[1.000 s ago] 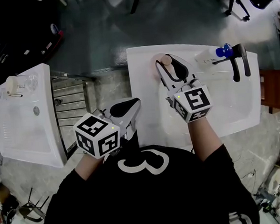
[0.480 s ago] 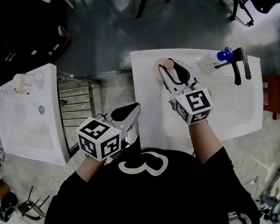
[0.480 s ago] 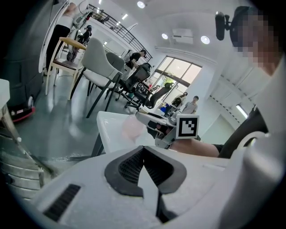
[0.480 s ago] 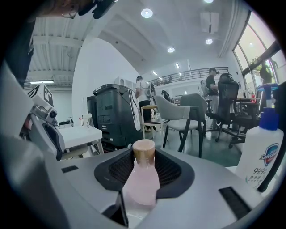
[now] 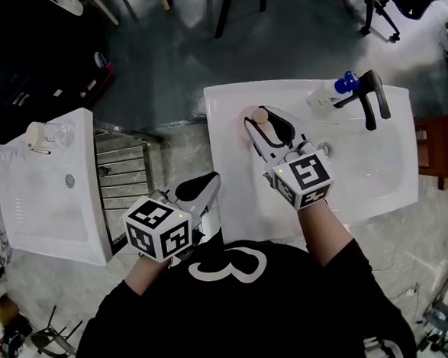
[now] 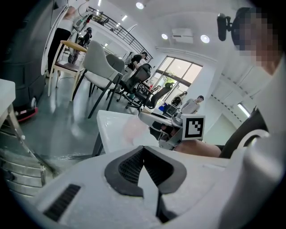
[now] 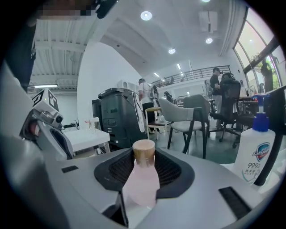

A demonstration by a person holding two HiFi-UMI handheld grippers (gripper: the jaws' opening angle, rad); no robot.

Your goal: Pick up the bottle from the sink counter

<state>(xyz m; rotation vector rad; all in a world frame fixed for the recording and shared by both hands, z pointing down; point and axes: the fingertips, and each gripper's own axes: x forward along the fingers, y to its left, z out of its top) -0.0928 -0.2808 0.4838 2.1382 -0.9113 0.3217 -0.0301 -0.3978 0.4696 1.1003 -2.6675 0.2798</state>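
A small pink bottle [image 5: 259, 116] with a tan cap stands upright at the back left of the white sink counter [image 5: 232, 181]. My right gripper [image 5: 262, 123] is shut on the bottle. In the right gripper view the bottle [image 7: 142, 179] sits between the two black pads of the right gripper [image 7: 144, 169], its cap poking up above them. My left gripper [image 5: 203, 185] hangs close to my body, left of the counter, shut and holding nothing. In the left gripper view, the left gripper [image 6: 144, 167] has its pads pressed together.
A black faucet [image 5: 371, 99] and a white soap bottle with a blue pump [image 5: 331, 92] stand at the sink's back right. A second white sink [image 5: 49, 194] is at the left, with a metal rack [image 5: 124, 174] in the gap between. Chairs and people are farther back.
My right gripper, with the bottle in it, has come a little way back from the counter's far edge towards me. The left gripper has hardly moved.
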